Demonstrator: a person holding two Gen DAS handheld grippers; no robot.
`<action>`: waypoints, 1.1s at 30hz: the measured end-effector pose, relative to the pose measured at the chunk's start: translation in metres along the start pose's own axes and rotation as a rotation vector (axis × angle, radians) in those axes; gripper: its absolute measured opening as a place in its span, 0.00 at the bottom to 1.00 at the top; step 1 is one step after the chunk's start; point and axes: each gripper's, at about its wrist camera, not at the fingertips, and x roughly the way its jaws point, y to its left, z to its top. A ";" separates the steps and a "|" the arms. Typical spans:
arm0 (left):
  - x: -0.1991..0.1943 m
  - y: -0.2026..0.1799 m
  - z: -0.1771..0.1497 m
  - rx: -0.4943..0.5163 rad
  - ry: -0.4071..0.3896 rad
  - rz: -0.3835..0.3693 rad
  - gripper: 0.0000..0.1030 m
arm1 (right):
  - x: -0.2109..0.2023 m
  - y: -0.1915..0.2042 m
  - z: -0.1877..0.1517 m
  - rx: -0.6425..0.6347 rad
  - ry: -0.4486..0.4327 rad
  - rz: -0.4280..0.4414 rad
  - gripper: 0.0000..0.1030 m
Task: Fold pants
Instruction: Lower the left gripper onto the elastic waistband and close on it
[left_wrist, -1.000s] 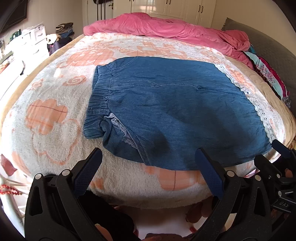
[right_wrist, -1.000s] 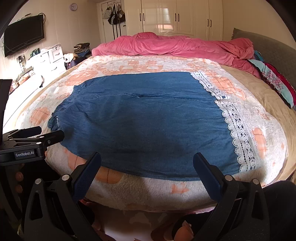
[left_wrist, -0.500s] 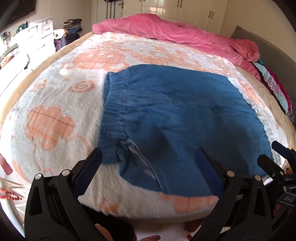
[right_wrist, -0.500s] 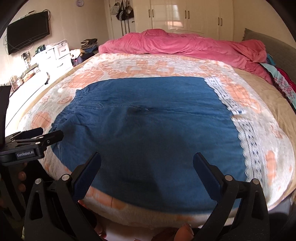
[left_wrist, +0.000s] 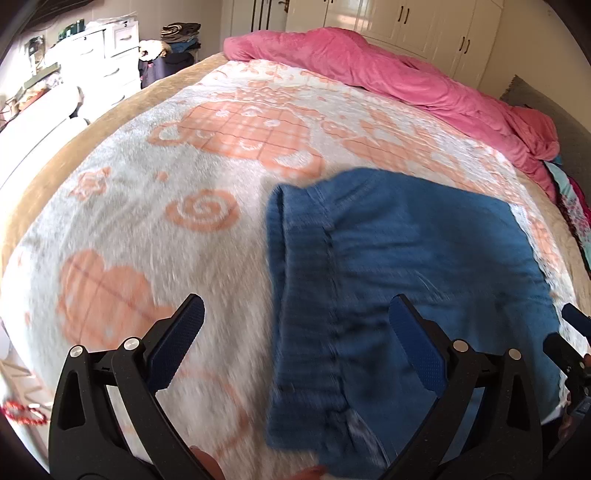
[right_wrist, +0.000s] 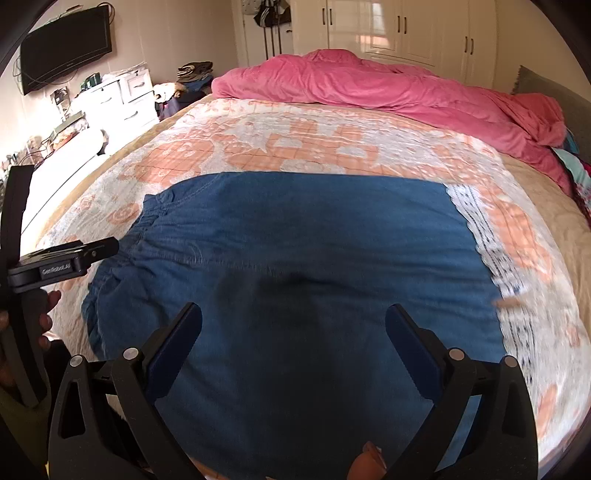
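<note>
Pants (right_wrist: 295, 295): blue denim, spread flat on blanket (left_wrist: 147, 221), waistband (left_wrist: 299, 302) to the left, lace hem (right_wrist: 491, 266) to the right.
Left gripper (left_wrist: 295, 343): spread wide, nothing pinched, hanging over the waistband's near corner.
Right gripper (right_wrist: 293, 343): spread wide too, empty, over the near edge, mid-leg.
Step in hand: likely going for the near edge, first pinch not yet made.
How to do well: bite both layers at the corner and at the edge, lift level, carry across, match edge to edge.
Edges: near edge close to the bed's brink, so low approach tight.
Open room: plenty of blanket beyond the pants up to quilt (right_wrist: 369, 85); bare blanket left of waistband.
</note>
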 end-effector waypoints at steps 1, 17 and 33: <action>0.003 0.001 0.003 -0.002 0.004 0.005 0.91 | 0.004 0.000 0.003 -0.003 0.004 -0.003 0.96; 0.091 0.015 0.068 0.096 0.119 -0.002 0.91 | 0.066 0.004 0.064 -0.086 0.060 0.053 0.96; 0.113 0.004 0.076 0.182 0.072 -0.163 0.48 | 0.134 0.007 0.103 -0.237 0.118 -0.002 0.96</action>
